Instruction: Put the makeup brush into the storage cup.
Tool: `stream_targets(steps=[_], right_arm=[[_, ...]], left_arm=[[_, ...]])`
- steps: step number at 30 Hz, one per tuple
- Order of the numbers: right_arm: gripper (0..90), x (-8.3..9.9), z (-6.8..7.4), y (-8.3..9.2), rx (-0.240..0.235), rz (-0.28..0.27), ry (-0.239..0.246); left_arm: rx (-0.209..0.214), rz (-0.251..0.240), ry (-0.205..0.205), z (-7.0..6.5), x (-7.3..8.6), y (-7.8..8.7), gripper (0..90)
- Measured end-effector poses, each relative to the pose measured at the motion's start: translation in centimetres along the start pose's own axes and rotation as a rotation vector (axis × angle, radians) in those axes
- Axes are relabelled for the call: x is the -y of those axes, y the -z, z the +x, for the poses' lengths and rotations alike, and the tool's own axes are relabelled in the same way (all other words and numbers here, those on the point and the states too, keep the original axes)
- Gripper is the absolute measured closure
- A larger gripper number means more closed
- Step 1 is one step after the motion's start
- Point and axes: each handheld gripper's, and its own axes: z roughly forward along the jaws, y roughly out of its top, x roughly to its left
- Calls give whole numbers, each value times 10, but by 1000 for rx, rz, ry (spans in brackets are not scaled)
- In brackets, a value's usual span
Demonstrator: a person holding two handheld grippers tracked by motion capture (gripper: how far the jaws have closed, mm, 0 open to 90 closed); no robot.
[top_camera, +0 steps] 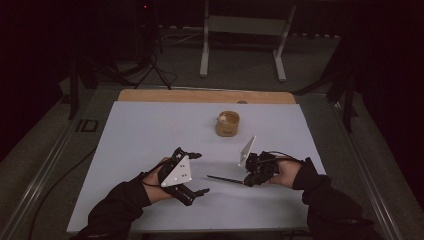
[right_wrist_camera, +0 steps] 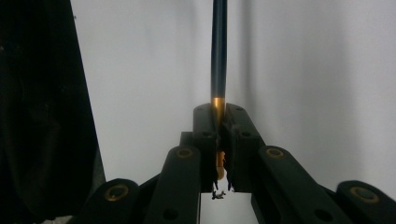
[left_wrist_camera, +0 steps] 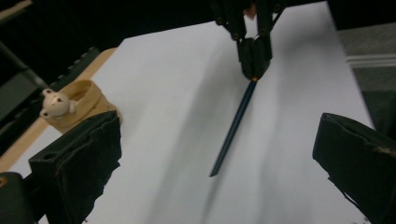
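Black, rough-faced jaws of the left gripper [left_wrist_camera: 219,154] stand wide apart at the bottom of the left gripper view, with nothing between their pads. Between and beyond them lies bare white tabletop [left_wrist_camera: 177,93], smooth and matte. A slim dark-blue pencil [left_wrist_camera: 233,126] slants across that surface, its free tip pointing back toward the left gripper and well short of its jaws.

At the pencil's far end the right gripper [left_wrist_camera: 253,65] is clamped tight on it. In the right gripper view, the two black linkage arms with brass-coloured rivets meet at narrow pads pressed on a gold band [right_wrist_camera: 218,105] at the end of the pencil, and the round, glossy shaft runs straight away from the jaws over the white table.

From the high view, the left gripper [top_camera: 197,172] sits at the near left and the right gripper [top_camera: 248,181] at the near right, with the pencil [top_camera: 225,178] sticking out leftward between them, close above the table. Farther back stands a small, round tan cup [top_camera: 227,125] with a pale bear figure [left_wrist_camera: 55,103] on its rim, well apart from both grippers.
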Motion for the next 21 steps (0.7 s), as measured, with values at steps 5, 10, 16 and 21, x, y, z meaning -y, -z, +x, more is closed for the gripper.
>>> stream_targets(steps=[5, 10, 16, 21], right_arm=[[840, -1, 0, 3, 3, 2, 3], [840, -2, 0, 7, 2, 5, 12], [841, -5, 1, 9, -10, 5, 13], [840, -7, 1, 11, -6, 4, 20]], left_arm=[[10, 29, -9, -1, 2, -5, 39], [7, 65, -64, -2, 2, -9, 65], [12, 108, -145, -7, 1, -18, 127], [6, 135, -203, -9, 1, -22, 190]])
